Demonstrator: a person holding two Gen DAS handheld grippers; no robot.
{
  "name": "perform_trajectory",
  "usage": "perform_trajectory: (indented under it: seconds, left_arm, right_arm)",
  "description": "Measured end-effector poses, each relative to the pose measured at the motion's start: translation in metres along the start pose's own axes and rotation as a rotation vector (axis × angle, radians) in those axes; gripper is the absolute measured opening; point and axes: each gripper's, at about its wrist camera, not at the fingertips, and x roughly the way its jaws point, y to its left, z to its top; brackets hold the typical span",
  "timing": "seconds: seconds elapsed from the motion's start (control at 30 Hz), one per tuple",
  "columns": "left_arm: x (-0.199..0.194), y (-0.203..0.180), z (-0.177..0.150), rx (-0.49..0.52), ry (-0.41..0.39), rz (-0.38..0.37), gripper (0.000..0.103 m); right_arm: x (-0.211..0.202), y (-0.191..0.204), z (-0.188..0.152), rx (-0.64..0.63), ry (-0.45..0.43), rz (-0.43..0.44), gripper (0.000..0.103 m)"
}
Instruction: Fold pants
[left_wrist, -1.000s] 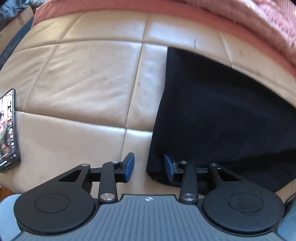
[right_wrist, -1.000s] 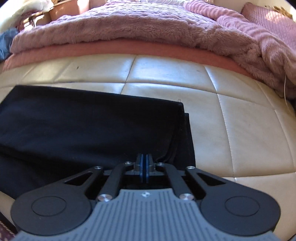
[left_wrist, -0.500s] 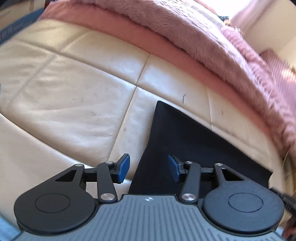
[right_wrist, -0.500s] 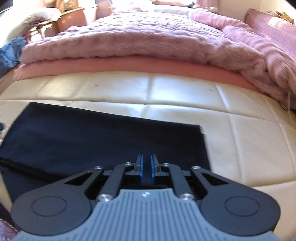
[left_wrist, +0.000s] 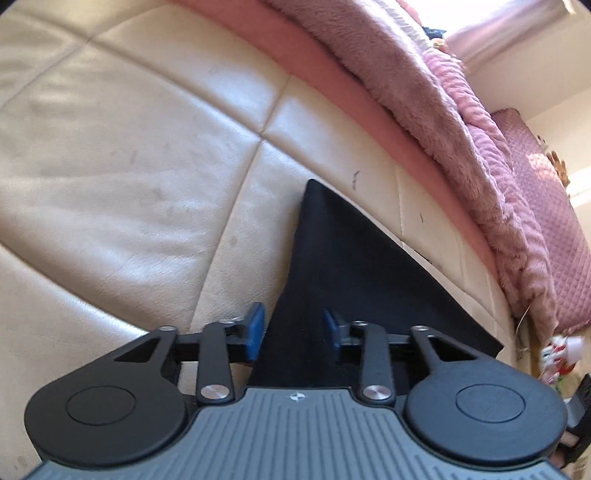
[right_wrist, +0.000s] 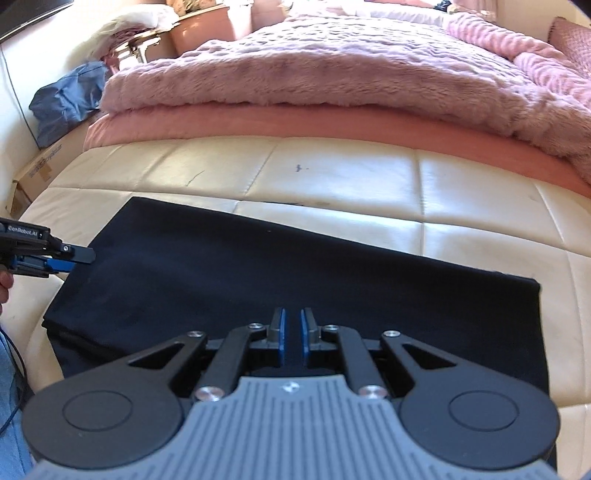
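**Right tongs letting go, both hands lifting off the fold**

The black pants (right_wrist: 295, 266) lie flat on the cream leather bench (right_wrist: 351, 173), at the foot of the pink fuzzy blanket (right_wrist: 332, 74), folded into a neat dark rectangle with a thicker layered edge at the near left.

What has changed in the last second: my right gripper (right_wrist: 291, 338), which was pinched tight down at the cloth's near edge, now shows a narrow gap between its blue pads, and I see only dark fabric through that gap (whether a thread of cloth is caught there, I cannot tell). Both views have also risen and tilted, so the pants look smaller and farther off than a second ago.

My left gripper (left_wrist: 291, 332) stays wide, as it has been throughout, hovering over the left end of the pants with nothing between its fingers. In the right view it shows beside that left end (right_wrist: 70, 258).

I read this as a fold just laid down and released. The next step is probably either one more fold across, or smoothing, and for that the right tongs need to widen further before I reach back in.
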Motion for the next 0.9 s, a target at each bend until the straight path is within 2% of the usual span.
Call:
perform_trajectory:
  seconds: [0.1,0.17,0.37,0.47,0.7,0.9]
  left_arm:
    - [0.003,0.009,0.003,-0.073,0.022,-0.027,0.012]
    - [0.003,0.009,0.001,-0.103,0.013,-0.024,0.008]
    - [-0.004,-0.011,0.010,-0.102,-0.081,0.010,0.007]
    - [-0.005,-0.021,0.022,-0.081,-0.069,0.020,0.007]
    - [-0.023,-0.049,0.032,-0.016,-0.055,-0.028,0.007]
    - [-0.038,-0.090,0.037,0.021,-0.032,-0.093,0.007]
  right_arm:
    - [0.008,0.001,0.005,0.004,0.004,0.012,0.005]
    - [0.015,0.000,0.011,0.011,0.006,0.011,0.005]
    - [0.038,0.009,0.032,-0.026,-0.002,0.010,0.001]
    - [0.058,0.013,0.050,-0.056,0.000,-0.020,0.000]
    - [0.103,0.008,0.072,-0.023,0.034,-0.001,0.000]
    - [0.094,0.008,0.074,-0.015,0.024,0.005,0.000]
